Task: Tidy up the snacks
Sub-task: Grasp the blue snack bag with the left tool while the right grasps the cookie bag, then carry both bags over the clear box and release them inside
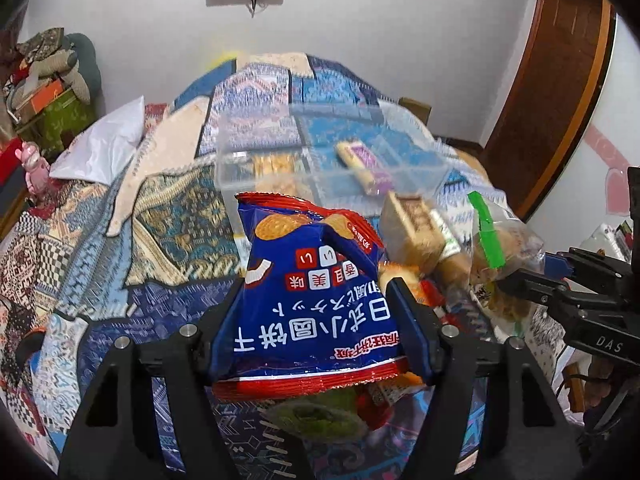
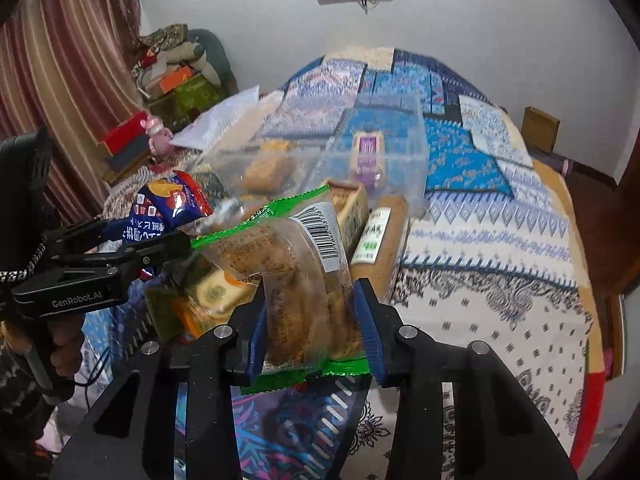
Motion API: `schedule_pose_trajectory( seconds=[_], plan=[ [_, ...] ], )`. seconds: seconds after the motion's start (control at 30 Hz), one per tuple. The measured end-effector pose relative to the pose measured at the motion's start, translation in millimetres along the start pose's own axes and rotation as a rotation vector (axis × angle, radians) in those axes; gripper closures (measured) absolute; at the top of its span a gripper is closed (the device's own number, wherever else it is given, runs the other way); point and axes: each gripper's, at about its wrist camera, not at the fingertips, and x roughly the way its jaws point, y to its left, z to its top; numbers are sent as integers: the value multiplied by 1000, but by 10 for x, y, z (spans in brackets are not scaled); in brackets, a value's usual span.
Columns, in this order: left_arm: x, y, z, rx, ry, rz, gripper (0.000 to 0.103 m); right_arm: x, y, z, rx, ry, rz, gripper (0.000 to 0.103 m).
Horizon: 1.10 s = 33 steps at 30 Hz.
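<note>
My left gripper (image 1: 316,292) is shut on a blue and red biscuit bag (image 1: 316,300) and holds it above the snack pile. It also shows in the right wrist view (image 2: 168,204). My right gripper (image 2: 312,292) is shut on a clear bag with green edges (image 2: 296,264) full of brown pastries; the same bag shows in the left wrist view (image 1: 500,240). A clear plastic box (image 1: 320,152) lies ahead on the bed. In it are a purple-wrapped bar (image 1: 364,164) and golden crackers (image 1: 272,164).
Loose snacks lie on the patterned bedspread (image 2: 500,240): a tan boxed bar (image 1: 416,224), a long brown bar with a green label (image 2: 380,236), a green packet (image 1: 320,420). A white pillow (image 1: 104,148) is at the left. A wooden door (image 1: 552,80) stands at the right.
</note>
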Motion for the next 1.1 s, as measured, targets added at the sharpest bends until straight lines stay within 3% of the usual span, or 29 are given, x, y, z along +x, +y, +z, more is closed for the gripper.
schedule_pose_trajectory(
  seconds=[0.33, 0.6, 0.9, 1.1],
  plan=[
    [-136, 8, 455, -4, -104, 8, 34, -109, -60, 459, 27, -125, -15, 67],
    [115, 54, 896, -15, -128, 15, 34, -5, -210, 874, 54, -194, -50, 67],
    [682, 100, 1246, -28, -77, 15, 34, 374, -383, 1204, 64, -180, -74, 67],
    [1053, 100, 1365, -27, -46, 61, 34, 725, -469, 1313, 53, -135, -95, 67]
  ],
)
